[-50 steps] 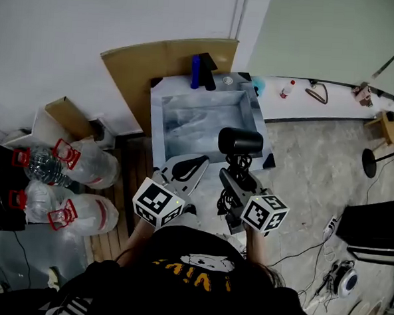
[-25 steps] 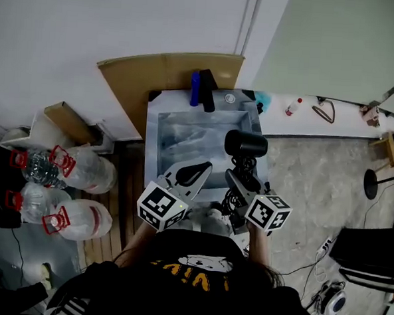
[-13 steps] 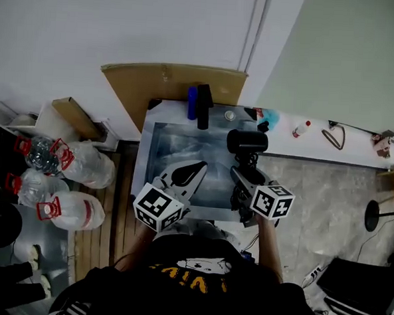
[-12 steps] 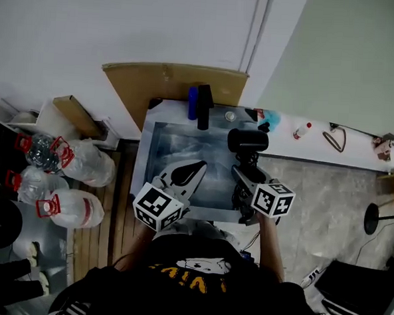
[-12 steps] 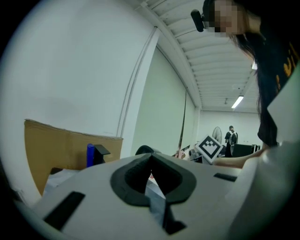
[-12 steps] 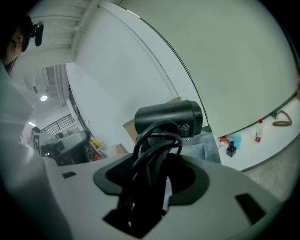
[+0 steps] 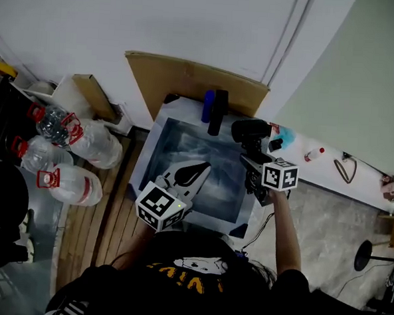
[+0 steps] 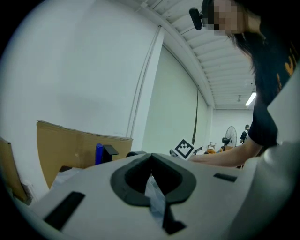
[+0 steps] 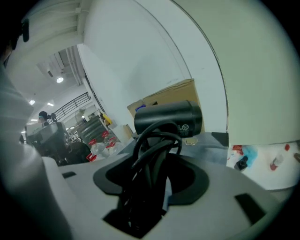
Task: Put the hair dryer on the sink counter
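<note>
Holding the hair dryer (image 7: 250, 131) at the far right corner of the sink.

Clamps the right gripper (image 7: 255, 160) on the black handle and the cord looped around it, jaws spread wide by that bundle. Carries the black barrel just beyond the fingertips, lying crosswise to them, over the back right part of the grey sink counter (image 7: 160, 121); cannot tell whether touching it or just above. Shows a brown cardboard sheet (image 7: 182, 79) farther ahead, against the white wall. Hangs the left gripper (image 7: 199, 168) to the left of the right one and nearer the body, over the basin, jaws closed tip to tip and empty. Finds a blue bottle (image 7: 208, 105) and a black faucet (image 7: 218, 111) ahead of the left gripper, side by side at the back rim.
</note>
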`<action>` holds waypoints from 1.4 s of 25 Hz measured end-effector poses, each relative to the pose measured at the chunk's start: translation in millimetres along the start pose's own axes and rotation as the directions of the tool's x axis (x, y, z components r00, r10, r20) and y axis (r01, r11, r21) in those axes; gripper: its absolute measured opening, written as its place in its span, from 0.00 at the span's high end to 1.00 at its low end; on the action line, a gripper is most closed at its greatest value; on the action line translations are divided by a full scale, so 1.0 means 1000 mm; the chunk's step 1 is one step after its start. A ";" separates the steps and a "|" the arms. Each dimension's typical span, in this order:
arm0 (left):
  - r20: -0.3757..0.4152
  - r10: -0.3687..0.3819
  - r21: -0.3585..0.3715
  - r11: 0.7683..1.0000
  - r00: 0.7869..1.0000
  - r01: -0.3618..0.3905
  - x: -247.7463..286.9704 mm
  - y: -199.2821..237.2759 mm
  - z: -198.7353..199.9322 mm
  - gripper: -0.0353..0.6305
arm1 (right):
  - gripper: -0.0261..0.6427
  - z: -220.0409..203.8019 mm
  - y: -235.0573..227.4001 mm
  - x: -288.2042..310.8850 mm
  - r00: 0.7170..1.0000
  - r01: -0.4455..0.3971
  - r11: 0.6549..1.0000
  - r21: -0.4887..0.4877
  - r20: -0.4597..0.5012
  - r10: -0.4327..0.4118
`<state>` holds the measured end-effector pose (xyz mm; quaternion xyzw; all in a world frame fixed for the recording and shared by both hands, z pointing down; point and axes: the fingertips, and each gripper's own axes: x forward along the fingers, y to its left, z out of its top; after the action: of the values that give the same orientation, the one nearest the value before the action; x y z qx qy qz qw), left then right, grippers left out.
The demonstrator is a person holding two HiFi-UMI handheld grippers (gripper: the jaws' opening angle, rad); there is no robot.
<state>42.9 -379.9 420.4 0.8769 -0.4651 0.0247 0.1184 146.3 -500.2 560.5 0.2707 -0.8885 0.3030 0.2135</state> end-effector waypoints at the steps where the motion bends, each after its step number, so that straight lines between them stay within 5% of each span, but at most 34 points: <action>1: 0.000 0.011 -0.001 1.000 1.000 -0.011 0.001 0.001 0.000 0.94 | 0.64 0.000 -0.006 0.008 1.000 -0.008 1.000 -0.012 -0.027 0.008; 8: -0.013 0.070 -0.004 0.998 0.997 -0.070 0.001 0.010 -0.003 0.94 | 0.64 -0.006 -0.049 0.053 0.983 -0.004 0.997 -0.079 -0.185 -0.011; 18: -0.056 0.149 -0.003 0.989 0.987 -0.150 -0.008 0.031 -0.010 0.94 | 0.64 -0.005 -0.103 0.085 0.963 0.031 0.992 -0.124 -0.260 -0.063; 24: -0.079 0.180 -0.031 0.983 0.981 -0.182 -0.015 0.041 -0.019 0.94 | 0.63 -0.014 -0.106 0.087 0.973 -0.006 0.987 -0.158 -0.227 -0.030; 28: -0.079 0.157 -0.036 0.986 0.984 -0.161 -0.008 0.039 -0.020 0.94 | 0.52 -0.010 -0.112 0.090 0.977 0.065 0.986 -0.155 -0.189 -0.094; 35: -0.090 0.116 -0.016 0.993 0.989 -0.118 -0.006 0.035 -0.019 0.94 | 0.50 -0.013 -0.110 0.075 0.973 0.126 0.981 -0.147 -0.173 -0.150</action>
<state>12.0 -389.4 444.3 0.8450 -0.5101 0.0657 0.1465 159.1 -591.7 657.6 0.2878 -0.8625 0.2502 0.3327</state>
